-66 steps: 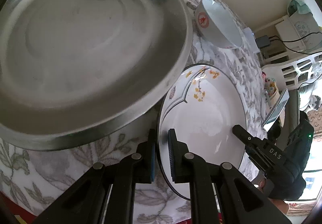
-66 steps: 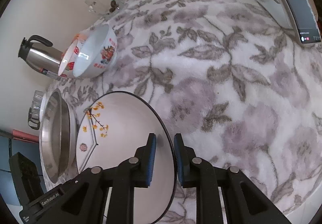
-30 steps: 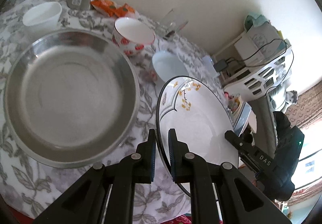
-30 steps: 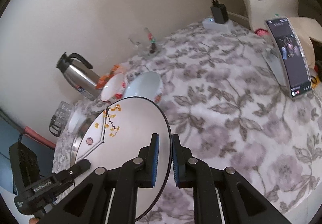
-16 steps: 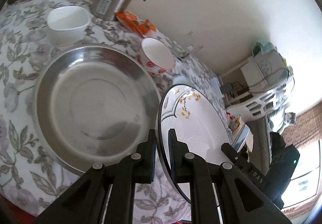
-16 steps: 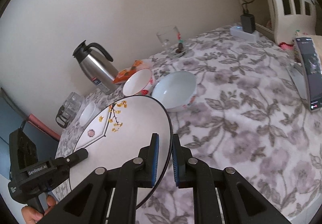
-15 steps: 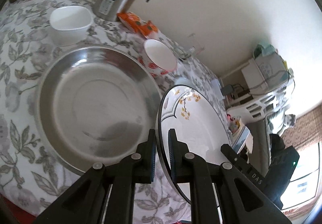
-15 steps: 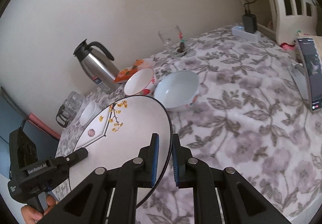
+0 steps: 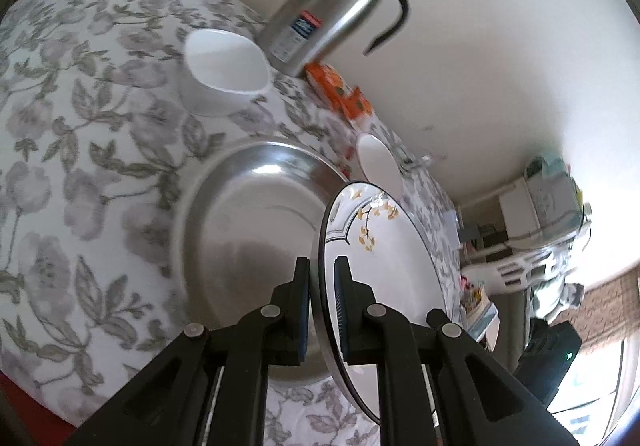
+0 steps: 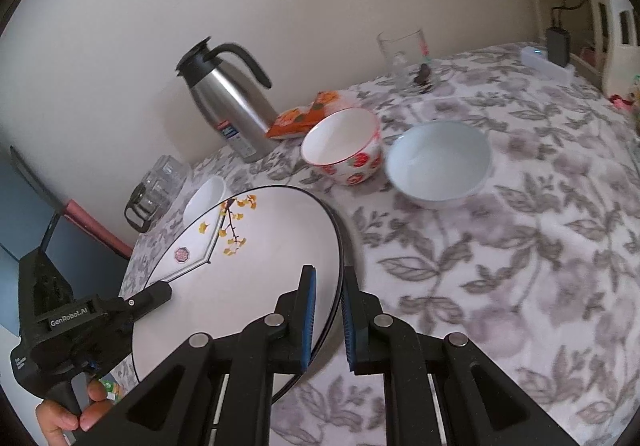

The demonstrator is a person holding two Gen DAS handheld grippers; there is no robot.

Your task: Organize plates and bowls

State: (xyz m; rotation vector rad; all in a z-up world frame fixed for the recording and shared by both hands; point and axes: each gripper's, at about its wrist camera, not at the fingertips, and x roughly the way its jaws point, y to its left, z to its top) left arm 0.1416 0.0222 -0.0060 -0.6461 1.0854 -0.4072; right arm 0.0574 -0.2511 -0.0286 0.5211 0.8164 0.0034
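while clamped on opposite rims of the flowered plate, pinching it from both sides: left gripper at lower centre of its view, right gripper at lower centre of its own, plate held above the floral tablecloth. readable at lower left of the right view only: "genrobot.ai" on the left gripper's body, with a hand beneath. a red round stamp on the plate, text too small to read. only in the left view, the steel basin behind the plate. further up the right view, a strawberry bowl beside a pale bowl. farthest, by the wall, a steel flask with a blurred label.
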